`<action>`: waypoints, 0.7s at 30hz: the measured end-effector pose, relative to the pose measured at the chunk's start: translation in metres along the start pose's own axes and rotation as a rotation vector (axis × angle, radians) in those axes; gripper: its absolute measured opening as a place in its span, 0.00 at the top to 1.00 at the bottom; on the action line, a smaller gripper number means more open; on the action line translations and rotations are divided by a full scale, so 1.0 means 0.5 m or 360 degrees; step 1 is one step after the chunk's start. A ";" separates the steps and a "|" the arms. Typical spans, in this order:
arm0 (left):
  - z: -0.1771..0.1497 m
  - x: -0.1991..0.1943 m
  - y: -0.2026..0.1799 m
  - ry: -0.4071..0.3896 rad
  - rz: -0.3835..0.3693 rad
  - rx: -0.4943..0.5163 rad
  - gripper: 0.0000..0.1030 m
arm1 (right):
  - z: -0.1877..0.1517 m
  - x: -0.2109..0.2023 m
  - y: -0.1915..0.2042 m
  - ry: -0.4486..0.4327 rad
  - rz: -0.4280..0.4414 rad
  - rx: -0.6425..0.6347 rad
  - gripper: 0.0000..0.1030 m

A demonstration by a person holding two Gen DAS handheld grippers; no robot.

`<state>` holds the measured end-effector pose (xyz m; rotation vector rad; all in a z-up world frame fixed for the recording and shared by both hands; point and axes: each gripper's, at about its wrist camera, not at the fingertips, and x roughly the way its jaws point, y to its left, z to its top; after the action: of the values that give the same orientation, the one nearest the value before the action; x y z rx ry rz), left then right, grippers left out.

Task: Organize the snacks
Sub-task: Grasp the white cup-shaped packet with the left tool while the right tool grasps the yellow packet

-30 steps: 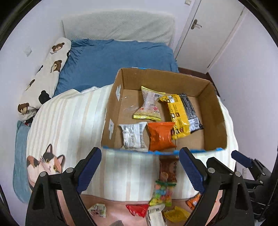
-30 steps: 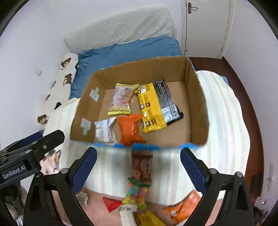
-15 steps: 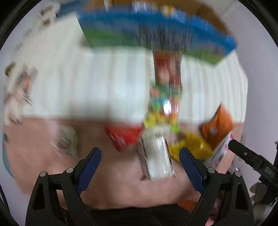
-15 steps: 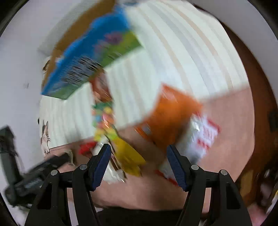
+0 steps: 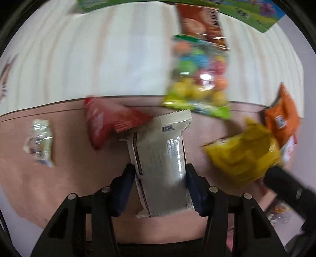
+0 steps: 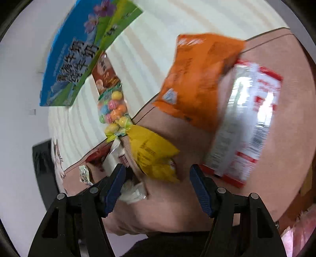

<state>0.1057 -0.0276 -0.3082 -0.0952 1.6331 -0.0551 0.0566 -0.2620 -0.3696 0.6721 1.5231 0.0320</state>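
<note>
Snack packs lie on a bed. In the left wrist view my left gripper has its blue pads against both sides of a white wrapped bar. Around it lie a red pack, a bag of coloured candies, a yellow pack, an orange pack and a small silver pack. In the right wrist view my right gripper is open over the yellow pack. An orange pack and a white-and-red pack lie to its right.
The cardboard box, printed blue and green outside, stands behind the snacks at the top of the left wrist view and at the upper left of the right wrist view. A brown cookie pack leans by it on the striped blanket.
Both grippers dropped from above the box down to the loose snacks at the bed's near edge. The left jaws closed in around the white bar. The right jaws narrowed but stay open.
</note>
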 end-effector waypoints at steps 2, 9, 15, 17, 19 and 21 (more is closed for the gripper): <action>-0.008 0.001 0.019 -0.0012 0.0048 -0.0017 0.52 | 0.008 0.034 0.021 0.0020 -0.0035 -0.0027 0.32; -0.018 0.008 0.063 0.0036 -0.0050 -0.0128 0.48 | 0.047 0.095 0.087 0.0201 -0.0270 -0.0424 0.57; -0.031 0.020 0.120 0.0058 -0.0134 -0.0204 0.44 | 0.033 0.104 0.177 0.0579 -0.0518 -0.1048 0.57; -0.034 0.027 0.132 0.0067 -0.0147 -0.0220 0.42 | 0.021 0.115 0.177 0.0668 -0.0556 -0.1115 0.57; -0.033 0.034 0.131 0.0078 -0.0146 -0.0228 0.41 | 0.022 0.134 0.171 0.0692 -0.0591 -0.1115 0.55; -0.032 0.039 0.137 0.0086 -0.0148 -0.0236 0.40 | 0.042 0.141 0.162 0.0586 -0.0569 -0.1006 0.40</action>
<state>0.0865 0.0384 -0.3328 -0.2855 1.6849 -0.0078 0.1132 -0.1737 -0.4009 -0.1233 1.8369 0.3663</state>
